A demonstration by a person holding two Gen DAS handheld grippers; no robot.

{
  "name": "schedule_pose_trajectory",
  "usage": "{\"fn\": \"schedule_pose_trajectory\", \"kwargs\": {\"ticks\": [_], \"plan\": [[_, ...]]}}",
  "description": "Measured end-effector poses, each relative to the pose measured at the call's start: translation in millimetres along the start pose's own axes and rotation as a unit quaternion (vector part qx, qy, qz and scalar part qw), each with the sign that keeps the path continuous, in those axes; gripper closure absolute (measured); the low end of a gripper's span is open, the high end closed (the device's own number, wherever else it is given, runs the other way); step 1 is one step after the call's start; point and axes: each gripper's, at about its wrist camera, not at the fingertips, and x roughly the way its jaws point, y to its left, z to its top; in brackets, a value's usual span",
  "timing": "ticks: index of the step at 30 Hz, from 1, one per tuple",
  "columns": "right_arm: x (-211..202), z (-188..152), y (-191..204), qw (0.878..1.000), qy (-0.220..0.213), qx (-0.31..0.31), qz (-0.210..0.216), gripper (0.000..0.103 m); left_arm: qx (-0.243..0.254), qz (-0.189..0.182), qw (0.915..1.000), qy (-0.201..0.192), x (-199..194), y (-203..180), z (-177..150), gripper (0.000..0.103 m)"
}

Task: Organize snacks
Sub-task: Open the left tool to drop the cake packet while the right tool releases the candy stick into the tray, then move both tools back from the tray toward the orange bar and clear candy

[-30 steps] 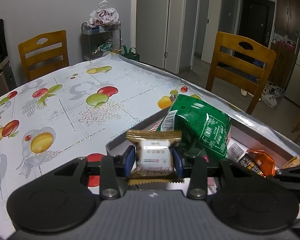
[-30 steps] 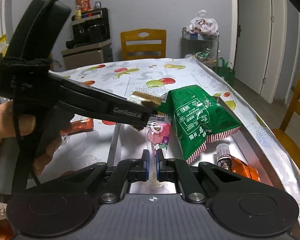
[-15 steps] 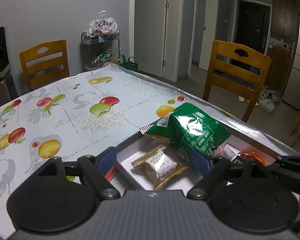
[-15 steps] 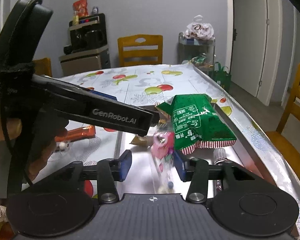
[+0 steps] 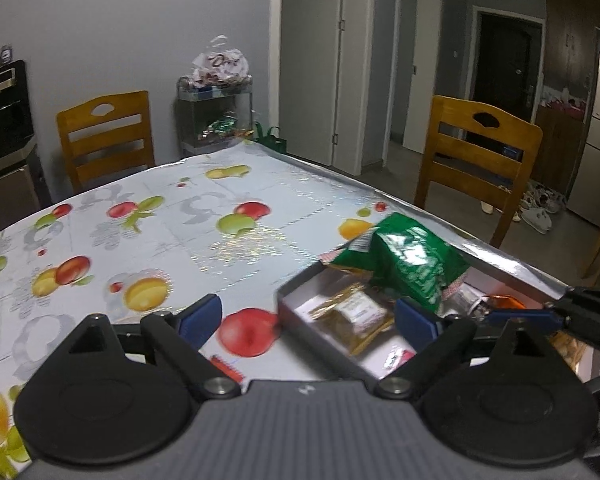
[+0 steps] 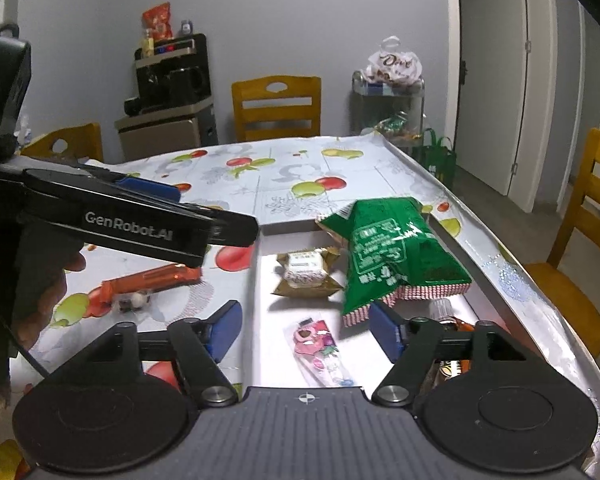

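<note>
Gold-wrapped snack (image 6: 306,274) flat in tray (image 6: 452,240); green bag (image 6: 392,252) beside, puffy.

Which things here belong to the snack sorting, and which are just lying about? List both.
Job:
box
green bag
gold-wrapped snack
pink packet
orange packet in the box
orange bar on the tablecloth
left gripper and right gripper, both opening, empty

Lying about:
chairs
coffee machine

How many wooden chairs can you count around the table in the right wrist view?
3: one chair at the table's far end, one at far left behind the left gripper, one along the right edge. Others may be hidden outside the view.
</note>
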Motion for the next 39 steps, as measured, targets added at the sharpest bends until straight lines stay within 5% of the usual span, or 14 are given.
{"fn": "schedule_pose_trajectory", "kwargs": {"ticks": [16, 39], "plan": [[-5, 5, 44, 1.0, 0.005, -0.025, 0.018, 0.021, -0.084, 0.066, 0.9941, -0.017, -40, 103, -25, 0.007], [48, 6, 121, 0.997, 0.042, -0.063, 0.025, 0.019, -0.099, 0.085, 0.9914, 0.006, -15, 143, -64, 0.007]]}}
